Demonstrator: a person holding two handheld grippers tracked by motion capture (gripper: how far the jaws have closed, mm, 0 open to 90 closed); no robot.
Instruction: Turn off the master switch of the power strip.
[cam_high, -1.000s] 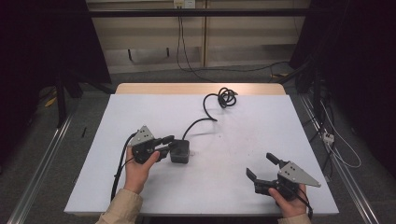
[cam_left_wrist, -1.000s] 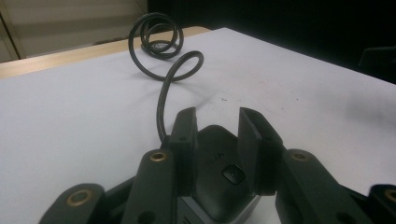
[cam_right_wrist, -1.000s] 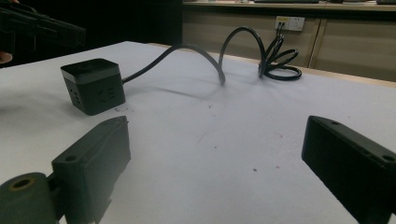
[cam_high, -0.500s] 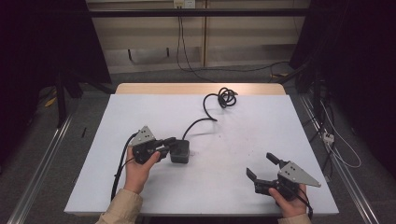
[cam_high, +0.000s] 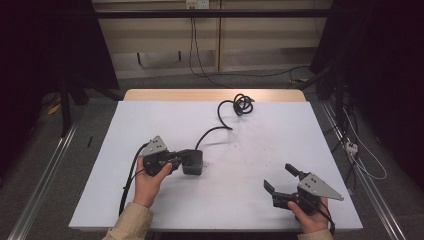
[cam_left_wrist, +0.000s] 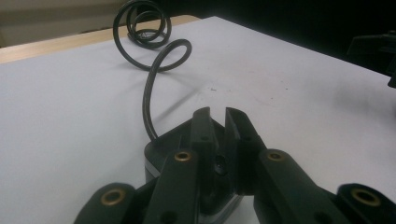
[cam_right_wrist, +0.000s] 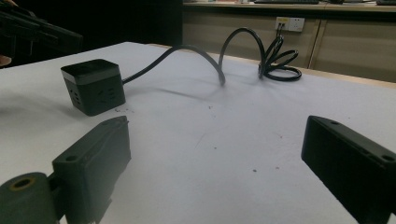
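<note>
Your left gripper (cam_high: 181, 159) is right up on the black socket cube (cam_high: 193, 162), left of centre in the high view, and the cord (cam_high: 215, 131) is the thing to watch

In the left gripper view your 2 jaws are nearly together, a thin slit between them, tips over the cube's top; I can't tell whether they pinch any of it. If they only bear on the top edge, I'd expect a pull to slide them off or tip the cube. The cord runs from the cube to a coil (cam_high: 242, 103) at the table's (cam_high: 300, 130) far edge, upper centre; drag the cube towards you and the coil may snag or spring loose. Your right gripper (cam_high: 281, 183) waits at lower right, jaws wide apart, well clear of the cube, so nothing is steadying it
</note>
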